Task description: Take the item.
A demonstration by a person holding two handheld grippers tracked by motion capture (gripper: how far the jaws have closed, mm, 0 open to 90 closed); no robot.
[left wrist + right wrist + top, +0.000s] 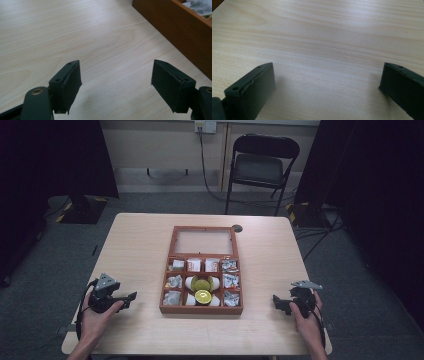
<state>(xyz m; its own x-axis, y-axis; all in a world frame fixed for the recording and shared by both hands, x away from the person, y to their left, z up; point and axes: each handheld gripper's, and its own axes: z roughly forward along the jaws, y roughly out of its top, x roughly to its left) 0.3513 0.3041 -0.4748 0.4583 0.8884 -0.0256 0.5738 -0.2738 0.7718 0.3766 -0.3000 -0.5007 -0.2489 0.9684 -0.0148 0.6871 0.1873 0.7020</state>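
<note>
A brown wooden box [201, 310] with several compartments lies at the table's middle, its glass-paned lid [204, 241] folded flat behind it. The compartments hold small wrapped packets [230, 281], and the centre one holds two round green and yellow items [202, 290]. My left gripper [131, 297] rests in a hand left of the box, pointing toward it. In the left gripper view its jaws [116, 82] stand apart over bare wood, with the box wall [175, 27] at the upper right. My right gripper [276, 302] sits right of the box, open [327, 85] over bare tabletop.
The light wooden table [140, 245] has bare surface on both sides of the box. A small dark round disc [237, 228] sits near the far edge. A black folding chair [262, 165] stands behind the table, and cables run across the grey floor.
</note>
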